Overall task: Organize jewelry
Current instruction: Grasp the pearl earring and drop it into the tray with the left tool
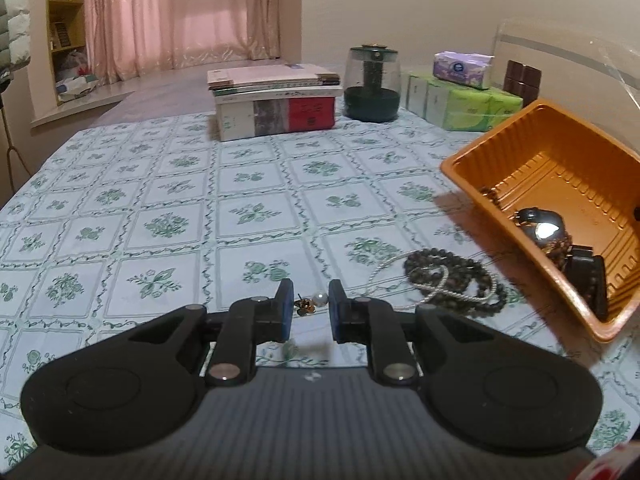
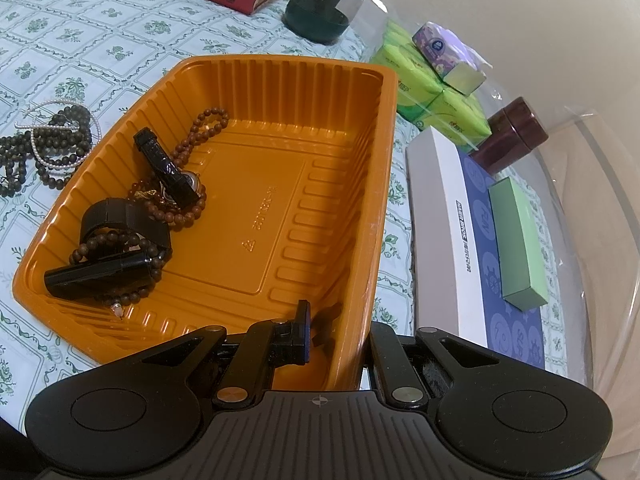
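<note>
My left gripper (image 1: 310,307) is open and low over the tablecloth, its fingers on either side of a small gold and pearl earring (image 1: 310,303). Dark bead strands and a pearl strand (image 1: 448,282) lie just to its right, and also show in the right wrist view (image 2: 52,142). My right gripper (image 2: 340,340) straddles the near right wall of the orange tray (image 2: 320,128), one finger (image 2: 302,336) inside, the other hidden outside, and holds the tray tilted. The tray holds a watch (image 2: 168,168), brown beads (image 2: 192,136) and a black case (image 2: 96,274).
At the back stand a book stack (image 1: 276,100), a dark glass jar (image 1: 372,82) and green tissue packs (image 1: 460,104). A white and blue box (image 2: 472,240) with a green box on it lies right of the tray, beside a brown jar (image 2: 512,136).
</note>
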The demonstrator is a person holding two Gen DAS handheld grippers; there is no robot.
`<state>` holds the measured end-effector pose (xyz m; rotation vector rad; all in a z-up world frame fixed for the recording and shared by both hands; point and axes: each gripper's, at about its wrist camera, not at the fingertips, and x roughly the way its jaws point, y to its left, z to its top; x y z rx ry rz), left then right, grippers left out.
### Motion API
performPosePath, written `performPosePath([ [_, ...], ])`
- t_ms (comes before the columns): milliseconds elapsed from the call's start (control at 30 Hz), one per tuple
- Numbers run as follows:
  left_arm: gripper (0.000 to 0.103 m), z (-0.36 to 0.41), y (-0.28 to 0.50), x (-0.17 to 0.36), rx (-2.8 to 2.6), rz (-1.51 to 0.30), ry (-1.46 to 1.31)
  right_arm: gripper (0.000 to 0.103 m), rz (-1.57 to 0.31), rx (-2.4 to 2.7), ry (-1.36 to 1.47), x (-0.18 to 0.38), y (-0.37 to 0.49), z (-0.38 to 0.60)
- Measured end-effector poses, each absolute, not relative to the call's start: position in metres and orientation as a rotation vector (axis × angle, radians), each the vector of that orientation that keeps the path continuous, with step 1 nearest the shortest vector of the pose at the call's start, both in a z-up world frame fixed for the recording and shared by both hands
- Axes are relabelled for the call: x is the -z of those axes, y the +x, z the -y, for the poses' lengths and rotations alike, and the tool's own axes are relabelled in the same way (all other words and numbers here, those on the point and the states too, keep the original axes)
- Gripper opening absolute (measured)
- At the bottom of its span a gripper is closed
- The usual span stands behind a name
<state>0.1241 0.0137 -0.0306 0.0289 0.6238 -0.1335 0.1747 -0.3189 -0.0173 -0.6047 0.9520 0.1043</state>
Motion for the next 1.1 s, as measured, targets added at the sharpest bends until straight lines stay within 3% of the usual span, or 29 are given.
performPosePath([
  [267, 0.016, 0.028, 0.120, 0.009, 0.305, -0.588, 0.014, 0.009, -0.949, -0.108, -0.610, 0.016, 0.175, 0.318],
  [733, 0.016, 0.164, 0.120, -0.018, 0.735, -0.527, 0.085, 0.009, -0.946, -0.115, -0.612, 0.015, 0.175, 0.318],
  [1100, 0.020, 0.182, 0.116, -0.003, 0.790, -0.562, 0.140, 0.009, -0.945, -0.119, -0.597, 0.016, 0.175, 0.319],
])
